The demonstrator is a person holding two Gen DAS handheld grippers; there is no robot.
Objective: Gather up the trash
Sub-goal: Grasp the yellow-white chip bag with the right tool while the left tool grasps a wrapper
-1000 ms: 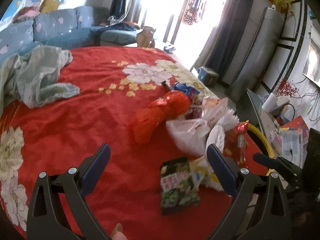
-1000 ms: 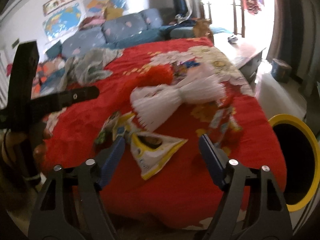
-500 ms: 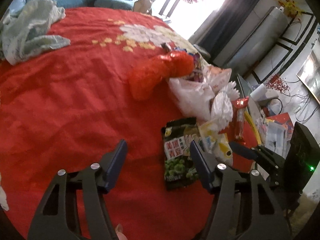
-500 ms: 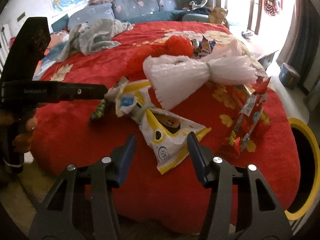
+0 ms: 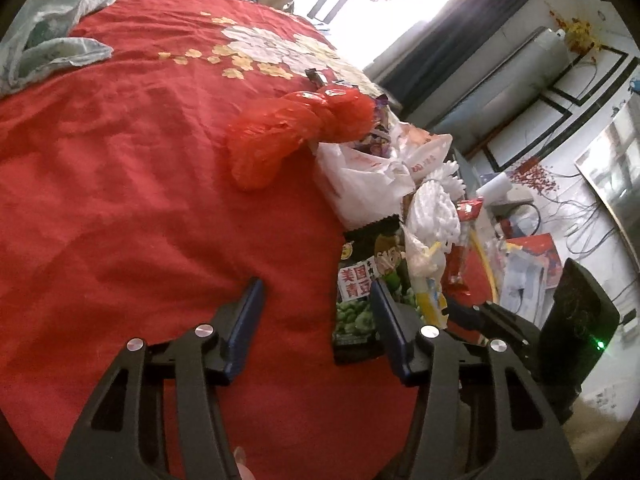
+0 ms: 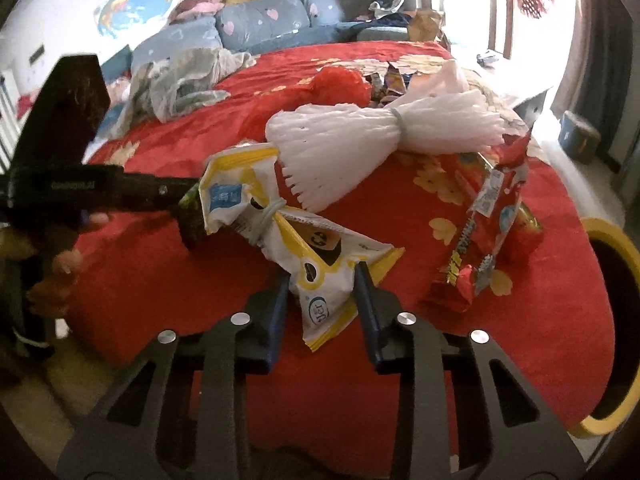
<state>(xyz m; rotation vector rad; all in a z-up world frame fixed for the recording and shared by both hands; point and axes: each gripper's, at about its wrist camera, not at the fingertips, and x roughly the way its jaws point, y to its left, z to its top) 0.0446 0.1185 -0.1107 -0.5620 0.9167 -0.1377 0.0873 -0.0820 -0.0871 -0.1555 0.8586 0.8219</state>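
Observation:
Trash lies on a red bed cover (image 5: 120, 184). In the left wrist view a green-pea snack bag (image 5: 360, 292), a red plastic bag (image 5: 288, 136) and a white plastic bag (image 5: 368, 176) lie ahead. My left gripper (image 5: 316, 292) is open, its right finger over the pea bag's edge. In the right wrist view my right gripper (image 6: 322, 280) is partly open, its fingers either side of the lower end of a yellow-white snack bag (image 6: 304, 248). A white foam net (image 6: 360, 136) and a red snack wrapper (image 6: 488, 232) lie behind.
A yellow-rimmed bin (image 6: 612, 280) stands at the bed's right edge. Crumpled grey-green clothes (image 6: 180, 80) lie at the far left of the bed. A blue sofa (image 6: 256, 24) is behind. The left gripper's body (image 6: 80, 184) shows at the right wrist view's left.
Both grippers have moved forward toward the trash and narrowed. The right fingers now flank the yellow-white bag; the left fingers have reached the pea bag.

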